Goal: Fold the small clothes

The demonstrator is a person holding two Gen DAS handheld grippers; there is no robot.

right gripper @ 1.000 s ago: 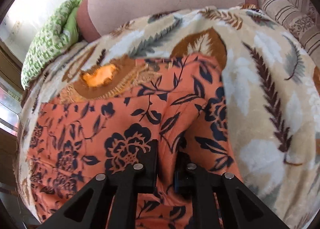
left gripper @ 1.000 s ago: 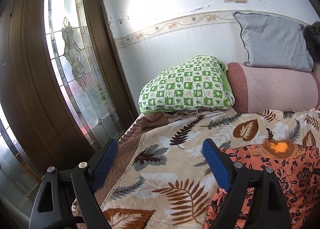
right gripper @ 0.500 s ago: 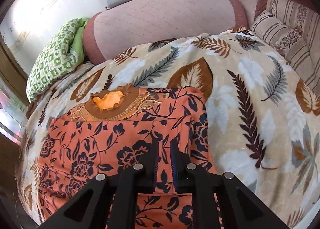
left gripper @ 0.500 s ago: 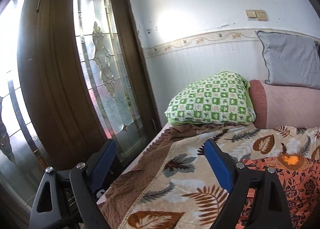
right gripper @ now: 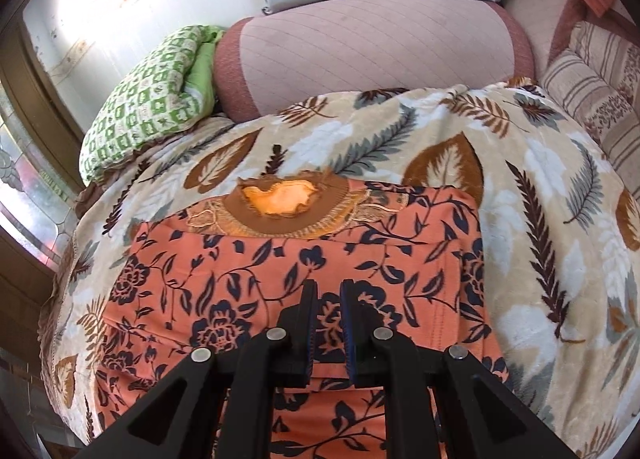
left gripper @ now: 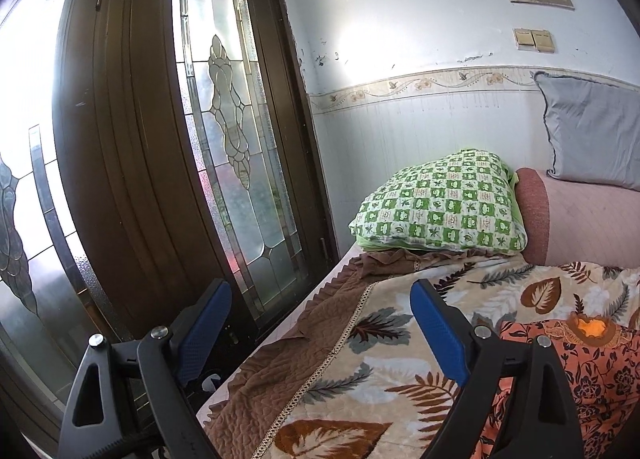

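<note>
Since the earlier frame both hands have lifted & backed off: left gripper (left gripper: 320, 323) now looks more at the glass-panel door (left gripper: 224, 147) than at the bed, and the right gripper (right gripper: 326, 295), which had its tips buried in the cloth, sits higher w/ much more of the garment in view. Left jaws spread wide, nothing between them, blue pads (left gripper: 440, 333) hanging over the brown quilt edge (left gripper: 280, 371). Right jaws nearly pressed together, thin gap only, no fabric pinched that I can see; they hang above the orange floral garment (right gripper: 280, 271). Garment lies flat on the leaf-print blanket (right gripper: 540, 195), neckline w/ brown embroidered yoke (right gripper: 288, 207) at its far end, toward the pink bolster (right gripper: 360, 59). Green check pillow (left gripper: 440, 207) just left of the bolster, touching it; grey cushion (left gripper: 592, 131) leans on the wall behind the bolster. Striped cushion (right gripper: 592, 91) right of the bolster. In the left view the garment shows only at the lower right, beside the right-hand pad.
</note>
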